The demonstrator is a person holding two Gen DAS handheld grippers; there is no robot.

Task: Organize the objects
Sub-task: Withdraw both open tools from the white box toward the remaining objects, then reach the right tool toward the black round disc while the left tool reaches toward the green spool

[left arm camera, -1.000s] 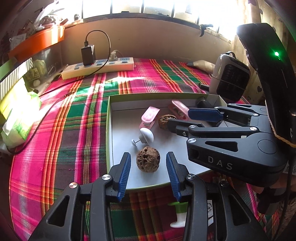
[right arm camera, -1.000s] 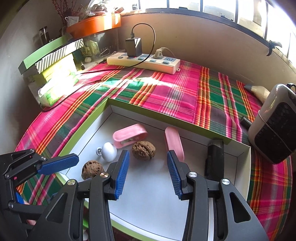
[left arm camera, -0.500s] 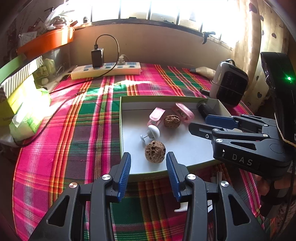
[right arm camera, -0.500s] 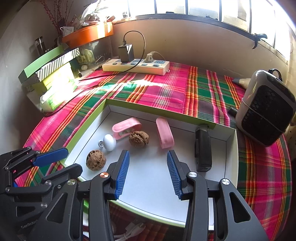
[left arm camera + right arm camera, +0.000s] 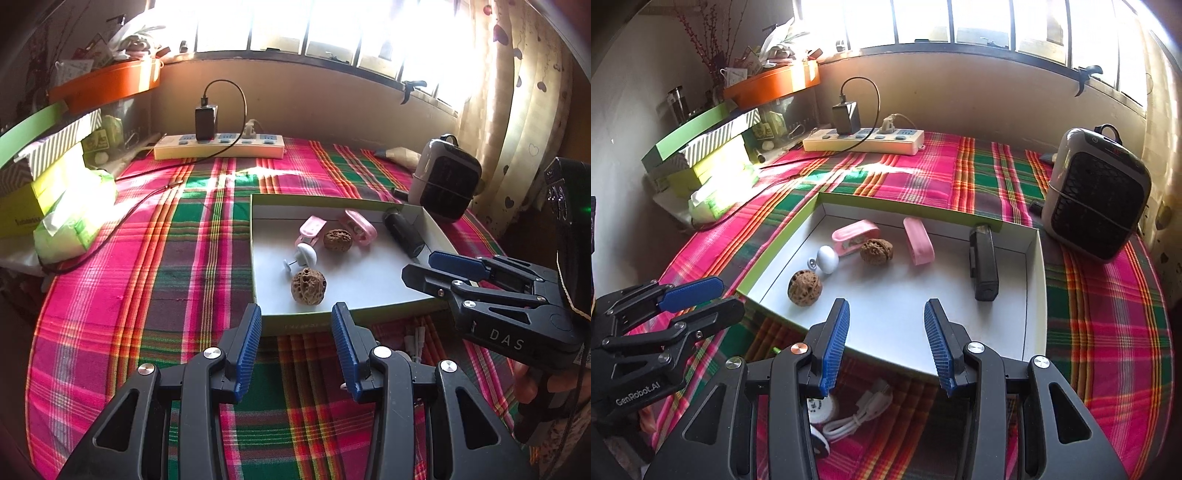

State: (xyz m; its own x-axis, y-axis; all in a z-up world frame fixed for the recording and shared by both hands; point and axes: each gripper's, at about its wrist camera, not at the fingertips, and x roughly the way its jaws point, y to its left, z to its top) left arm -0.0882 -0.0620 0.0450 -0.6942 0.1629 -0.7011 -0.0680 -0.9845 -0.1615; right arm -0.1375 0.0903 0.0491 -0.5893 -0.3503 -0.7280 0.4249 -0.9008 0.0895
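Note:
A shallow green-rimmed box lid (image 5: 317, 323) (image 5: 775, 238) lies on the plaid cloth. It holds two walnuts (image 5: 308, 286) (image 5: 876, 251), two pink clips (image 5: 360, 226) (image 5: 918, 245), a white knob (image 5: 306, 254) (image 5: 827, 259) and a black stapler-like piece (image 5: 404, 234) (image 5: 983, 264). My left gripper (image 5: 295, 332) hangs open and empty in front of the lid's near edge. Over the lid's near rim my right gripper (image 5: 886, 336) stands open with nothing between its fingers. Each gripper appears in the other's view (image 5: 436, 269) (image 5: 698, 295).
A white cable (image 5: 860, 410) and a round white item (image 5: 820, 408) lie on the cloth below the right gripper. A power strip (image 5: 219, 146) with a charger sits at the back. A small heater (image 5: 1097, 195) stands at the right; boxes (image 5: 40, 184) are stacked on the left.
Both grippers have drawn back from the lid, so it looks smaller and farther. The front walnut is no longer between the left fingers. Jaw widths are the same.

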